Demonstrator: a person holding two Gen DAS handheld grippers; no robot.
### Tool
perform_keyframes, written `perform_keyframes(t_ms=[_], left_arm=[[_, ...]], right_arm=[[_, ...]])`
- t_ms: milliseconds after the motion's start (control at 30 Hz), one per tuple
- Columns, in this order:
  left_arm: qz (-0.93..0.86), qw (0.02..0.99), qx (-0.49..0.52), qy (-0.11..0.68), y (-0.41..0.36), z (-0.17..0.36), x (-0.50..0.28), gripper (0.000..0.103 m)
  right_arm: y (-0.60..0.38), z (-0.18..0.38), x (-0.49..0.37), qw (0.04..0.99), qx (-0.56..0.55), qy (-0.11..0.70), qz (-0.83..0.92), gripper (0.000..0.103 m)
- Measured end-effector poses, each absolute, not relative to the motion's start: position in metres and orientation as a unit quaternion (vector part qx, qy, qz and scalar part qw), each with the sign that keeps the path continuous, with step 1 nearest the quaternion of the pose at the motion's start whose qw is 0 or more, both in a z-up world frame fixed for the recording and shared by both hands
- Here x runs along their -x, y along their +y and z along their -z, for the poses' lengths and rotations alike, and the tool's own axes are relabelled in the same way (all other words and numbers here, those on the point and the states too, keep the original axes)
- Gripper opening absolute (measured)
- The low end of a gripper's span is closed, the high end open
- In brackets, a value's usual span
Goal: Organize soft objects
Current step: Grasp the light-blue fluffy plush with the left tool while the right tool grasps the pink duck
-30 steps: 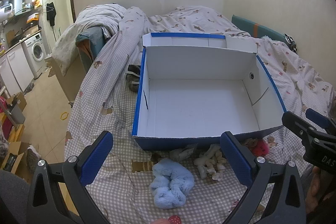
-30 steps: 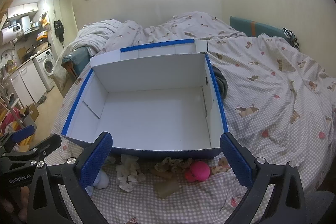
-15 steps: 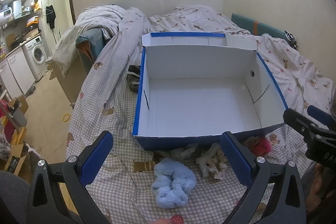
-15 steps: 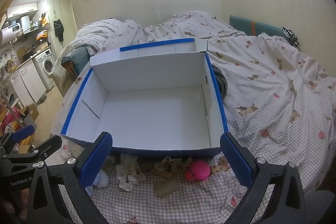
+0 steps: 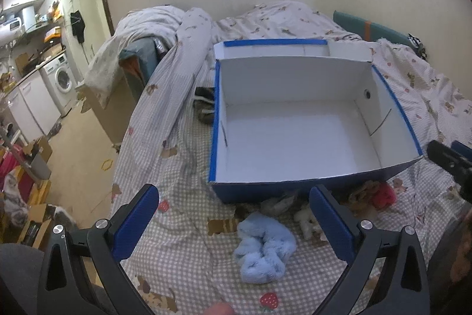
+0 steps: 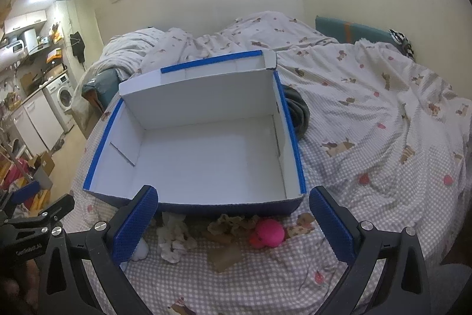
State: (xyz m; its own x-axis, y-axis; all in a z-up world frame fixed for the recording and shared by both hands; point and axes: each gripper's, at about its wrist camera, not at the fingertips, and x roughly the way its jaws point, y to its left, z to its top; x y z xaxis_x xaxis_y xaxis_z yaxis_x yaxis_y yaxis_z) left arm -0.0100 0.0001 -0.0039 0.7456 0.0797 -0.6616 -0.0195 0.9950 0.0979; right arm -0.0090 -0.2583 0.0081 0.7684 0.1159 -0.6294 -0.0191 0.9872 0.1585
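I see a bed (image 5: 183,253) with a checked sheet that has small dog and strawberry prints. A crumpled duvet (image 5: 147,28) lies at the far end. Against the right wall leans a teal cushion (image 6: 351,30). On the left stands a washing machine (image 5: 63,77) beside white cabinets (image 5: 32,105), with cardboard boxes (image 5: 39,148) on the floor.

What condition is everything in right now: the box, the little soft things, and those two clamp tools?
Blue and white box: open, nothing inside.
Light blue scrunchie: loose on the bedspread, outside the box.
Pink plush toy: on the bedspread by the box's front wall.
Left gripper: jaws open, holding nothing.
Right gripper: jaws open, holding nothing.
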Motion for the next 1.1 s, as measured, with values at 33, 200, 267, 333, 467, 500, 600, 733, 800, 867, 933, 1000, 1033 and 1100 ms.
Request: perform_keyframes(t_ms=[33, 200, 267, 333, 467, 500, 600, 733, 800, 867, 933, 1000, 1033, 1100], left_arm=[[-0.03, 0.932, -0.042, 0.36, 0.002, 0.004, 0.01, 0.102], [-0.043, 0.927, -0.055, 0.37, 0.004, 0.006, 0.016, 0.102], [-0.043, 0.925, -0.055, 0.374, 0.004, 0.004, 0.02, 0.102], [-0.038, 0.921, -0.052, 0.385, 0.004, 0.001, 0.021, 0.102], [-0.06, 0.908, -0.036, 0.413, 0.014, -0.011, 0.017, 0.102], [-0.066, 0.905, -0.03, 0.419, 0.017, -0.013, 0.015, 0.102], [-0.078, 0.892, -0.005, 0.446, 0.033, -0.016, 0.002, 0.102], [-0.08, 0.861, 0.0, 0.502, 0.041, 0.001, -0.019, 0.102], [-0.072, 0.84, 0.008, 0.538, 0.042, 0.016, -0.028, 0.102], [-0.05, 0.816, 0.023, 0.575, 0.039, 0.037, -0.036, 0.102], [-0.033, 0.799, 0.039, 0.599, 0.034, 0.058, -0.043, 0.102], [-0.025, 0.788, 0.043, 0.614, 0.029, 0.077, -0.052, 0.102], [-0.018, 0.781, 0.045, 0.623, 0.025, 0.09, -0.058, 0.102], [-0.005, 0.764, 0.052, 0.643, 0.019, 0.107, -0.067, 0.102]], right_arm=[[-0.26, -0.009, 0.011, 0.937, -0.074, 0.339, -0.036, 0.103], [-0.267, -0.008, 0.014, 0.925, -0.084, 0.367, -0.051, 0.103], [-0.268, -0.01, 0.014, 0.917, -0.088, 0.384, -0.065, 0.103], [-0.267, -0.015, 0.015, 0.909, -0.082, 0.403, -0.075, 0.103], [-0.273, -0.03, 0.017, 0.897, -0.112, 0.416, -0.097, 0.103], [-0.274, -0.032, 0.013, 0.894, -0.117, 0.42, -0.105, 0.103], [-0.273, -0.032, -0.004, 0.881, -0.111, 0.44, -0.131, 0.103], [-0.268, -0.022, -0.021, 0.877, -0.082, 0.453, -0.139, 0.103], [-0.268, -0.014, -0.027, 0.873, -0.085, 0.459, -0.142, 0.103], [-0.271, -0.002, -0.034, 0.866, -0.097, 0.469, -0.142, 0.103], [-0.275, 0.012, -0.038, 0.859, -0.108, 0.481, -0.135, 0.103], [-0.281, 0.027, -0.046, 0.848, -0.121, 0.504, -0.114, 0.103], [-0.282, 0.033, -0.049, 0.842, -0.126, 0.514, -0.102, 0.103], [-0.283, 0.041, -0.054, 0.836, -0.135, 0.524, -0.091, 0.103]])
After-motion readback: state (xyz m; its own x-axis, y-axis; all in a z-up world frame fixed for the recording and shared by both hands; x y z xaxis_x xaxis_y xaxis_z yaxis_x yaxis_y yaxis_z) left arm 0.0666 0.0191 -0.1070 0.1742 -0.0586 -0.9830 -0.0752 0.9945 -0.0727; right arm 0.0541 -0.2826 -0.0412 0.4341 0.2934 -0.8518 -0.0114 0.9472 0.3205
